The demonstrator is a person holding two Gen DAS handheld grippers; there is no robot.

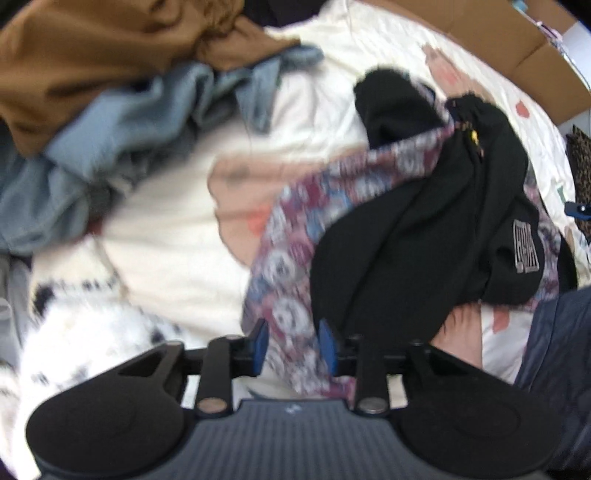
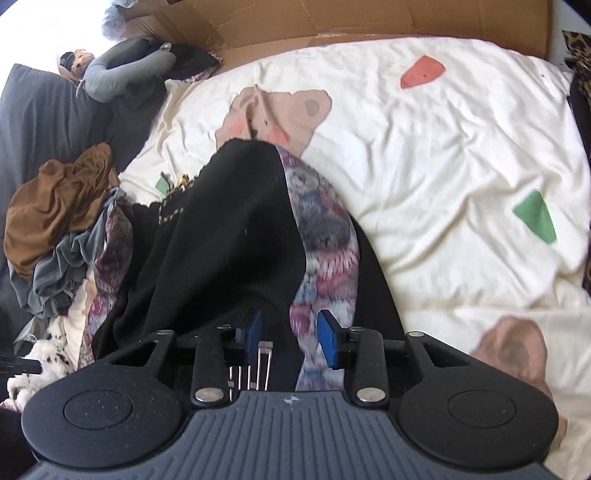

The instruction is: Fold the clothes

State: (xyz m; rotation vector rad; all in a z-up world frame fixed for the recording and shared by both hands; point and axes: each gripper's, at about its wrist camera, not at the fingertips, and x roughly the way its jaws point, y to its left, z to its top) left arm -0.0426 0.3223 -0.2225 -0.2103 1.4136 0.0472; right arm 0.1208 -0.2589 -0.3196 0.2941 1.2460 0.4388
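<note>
**Black garment gripped at both ends, folding barely begun**

I judge the job to be at an early stage. The garment I am working on, a black piece with a patterned purple lining (image 2: 236, 236), lies crumpled on the bed (image 2: 443, 155), twisted so that the lining shows in a long strip beside the black outer cloth. No neat crease or stacked fold is visible on it in either view. To the left, the heap of other clothes (image 1: 110, 92) (a brown piece, a pale blue denim one and a white spotted fluffy one) looks wholly unsorted, so nearly everything is left to do: spread this garment flat, fold it, then take the heap in turn.

My left tongs (image 1: 293, 349) are partly closed, the blue pads a narrow gap apart, with the patterned lining running up between them. They look to be pinching that cloth, though the left view is blurred and I cannot be sure the pads press firmly on it.

My right tongs (image 2: 290, 338) stand at a similar narrow opening. Black cloth and the lining edge pass between the blue pads, so I take it they have hold of the garment's near end. From here the garment drapes away across the cream bedcover toward the bear print (image 2: 280, 110).

The cardboard (image 2: 332, 22) stands at the far edge of the bed, well apart from the work.
</note>
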